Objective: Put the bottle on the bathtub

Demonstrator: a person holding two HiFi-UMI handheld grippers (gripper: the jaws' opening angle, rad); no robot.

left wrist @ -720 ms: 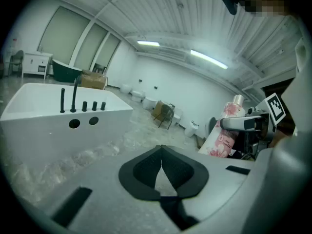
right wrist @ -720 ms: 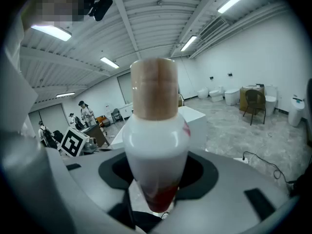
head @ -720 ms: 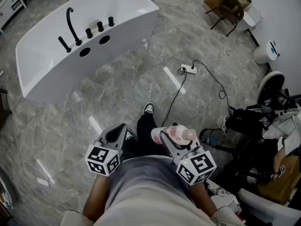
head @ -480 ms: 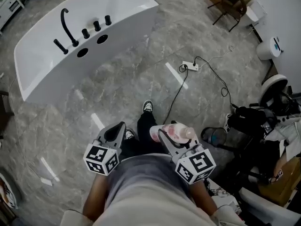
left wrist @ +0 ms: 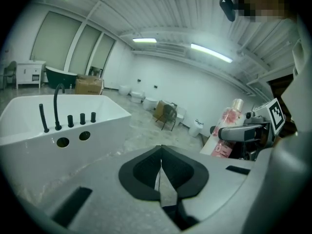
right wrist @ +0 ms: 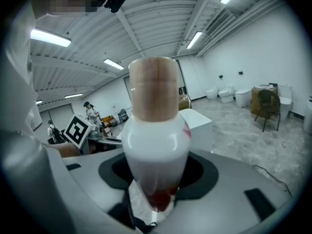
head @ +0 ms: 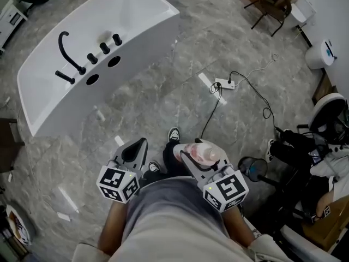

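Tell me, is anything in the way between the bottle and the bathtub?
Nothing visible is. The right hand-held gripper holds the bottle, and only open floor lies between it and the bathtub. The power strip lies off to the right.

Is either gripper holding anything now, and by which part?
The right gripper holds the bottle around its body, cap outward. The left gripper is shut, empty.
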